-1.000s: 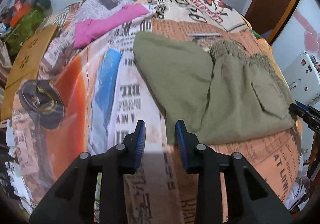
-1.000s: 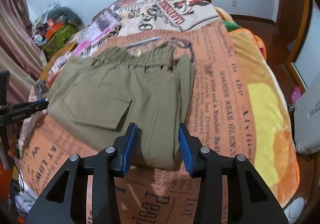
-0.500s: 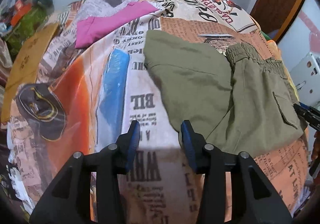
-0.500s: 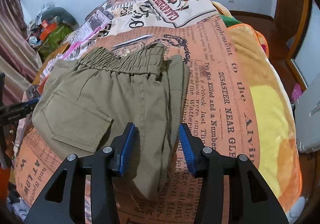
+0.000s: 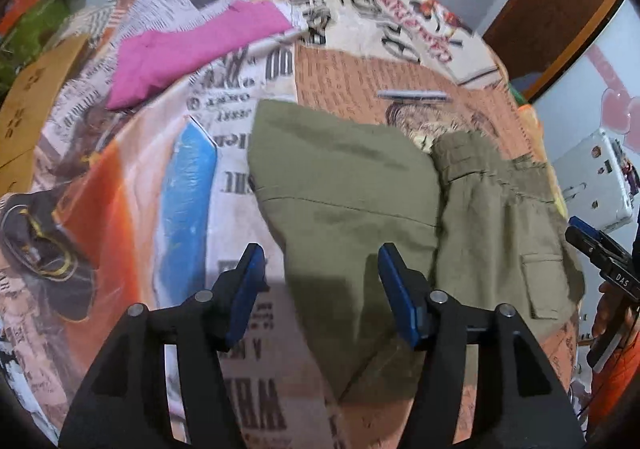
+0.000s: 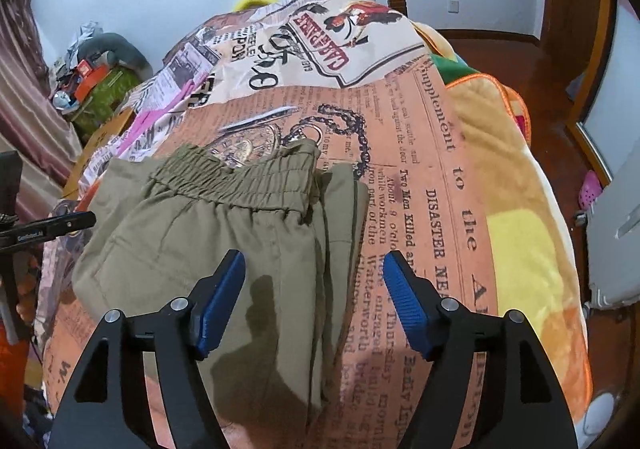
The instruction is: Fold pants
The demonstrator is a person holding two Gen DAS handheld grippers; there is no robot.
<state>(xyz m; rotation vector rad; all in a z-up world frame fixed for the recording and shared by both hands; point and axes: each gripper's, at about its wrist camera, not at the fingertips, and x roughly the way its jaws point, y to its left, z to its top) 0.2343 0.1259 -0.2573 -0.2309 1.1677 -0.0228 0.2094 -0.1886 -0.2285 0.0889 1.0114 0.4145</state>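
Observation:
Olive-green pants (image 5: 360, 201) lie folded on a bed with a newspaper-print cover (image 5: 224, 389). In the right wrist view the pants (image 6: 200, 233) show their elastic waistband at the far side. My left gripper (image 5: 320, 289) is open just above the near left edge of the pants, empty. My right gripper (image 6: 314, 297) is open above the near right edge of the pants, empty. The right gripper's tip (image 5: 596, 249) shows at the right edge of the left wrist view, and the left gripper's tip (image 6: 52, 229) at the left of the right wrist view.
A folded pink garment (image 5: 188, 53) lies on the bed's far left. A yellow-orange blanket (image 6: 520, 217) covers the bed's right side. Cluttered bags (image 6: 96, 89) stand by the far wall. A white appliance (image 5: 596, 181) stands beside the bed.
Both grippers have opened wider and moved in over the near edge of the pants. The left gripper shifted right, from the bare bed cover onto the pants.

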